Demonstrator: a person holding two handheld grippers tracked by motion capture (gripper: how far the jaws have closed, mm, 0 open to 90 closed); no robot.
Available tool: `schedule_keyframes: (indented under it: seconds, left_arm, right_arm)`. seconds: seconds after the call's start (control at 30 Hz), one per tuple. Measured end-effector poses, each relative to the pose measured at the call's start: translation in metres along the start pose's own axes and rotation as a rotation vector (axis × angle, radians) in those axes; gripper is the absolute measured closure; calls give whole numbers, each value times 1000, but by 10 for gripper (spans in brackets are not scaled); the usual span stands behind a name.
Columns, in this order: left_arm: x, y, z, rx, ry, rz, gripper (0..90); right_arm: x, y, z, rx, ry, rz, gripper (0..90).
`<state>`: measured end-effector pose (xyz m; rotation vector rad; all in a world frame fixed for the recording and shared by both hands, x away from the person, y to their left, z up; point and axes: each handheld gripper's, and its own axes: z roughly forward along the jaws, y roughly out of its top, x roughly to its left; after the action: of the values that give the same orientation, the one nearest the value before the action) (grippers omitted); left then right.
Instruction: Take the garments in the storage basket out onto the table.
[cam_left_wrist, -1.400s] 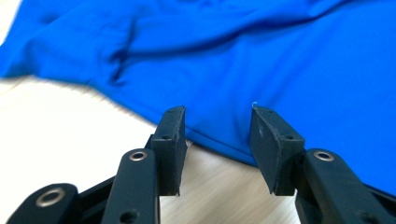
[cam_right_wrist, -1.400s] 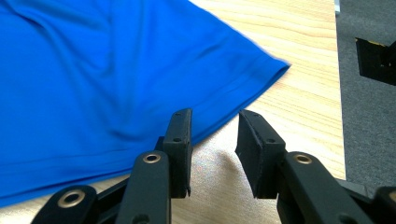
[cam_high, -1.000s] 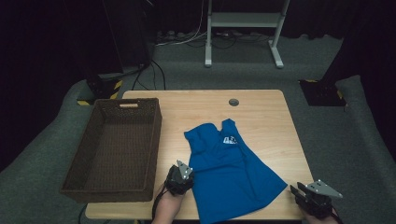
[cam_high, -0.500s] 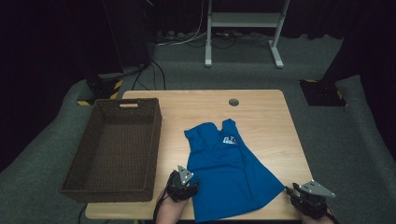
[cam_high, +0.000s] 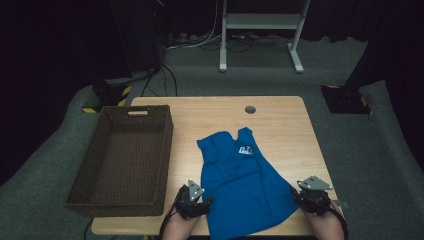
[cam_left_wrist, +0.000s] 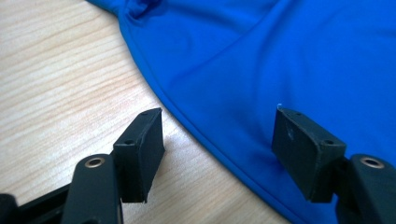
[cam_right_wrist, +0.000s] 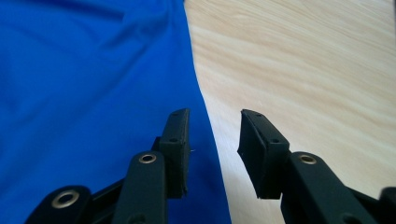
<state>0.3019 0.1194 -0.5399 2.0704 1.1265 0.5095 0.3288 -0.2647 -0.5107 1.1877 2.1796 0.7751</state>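
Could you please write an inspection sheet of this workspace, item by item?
Surface: wooden table, round hole near the far edge.
Job's things: blue shirt lying flat, white logo up; brown woven basket, nothing inside.
Clutter: nothing seen.
Grippers: left gripper at the shirt's left hem, jaws just opening, astride the hem; right gripper open at the right hem.
Cables: several on the floor behind.
Surroundings: grey carpet, white stand legs, dark backdrop.

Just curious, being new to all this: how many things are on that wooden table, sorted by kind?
Blue fabric shirt: 1
Dark brown woven wicker basket: 1
Black two-jaw handheld grippers, left gripper and right gripper: 2
Total: 4
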Motion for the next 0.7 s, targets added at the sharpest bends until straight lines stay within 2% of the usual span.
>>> schedule_keyframes:
  seconds: [0.1,0.17,0.37,0.53,0.7]
  left_arm:
    - [1,-1,0,-6,-9,1,338]
    - [2,-2,-1,-9,-11,0,335]
    - [1,-3,-1,-12,-8,3,337]
    - [1,-3,-1,-13,-6,6,340]
    - [1,-3,-1,-13,-7,6,341]
  right_arm:
    - [2,12,17,31,-8,-19,634]
    - [1,19,27,44,-2,-10,635]
    - [0,30,46,86,9,-11,634]
    - [-6,24,43,85,-9,0,647]
    - [-19,11,33,89,-38,19,662]
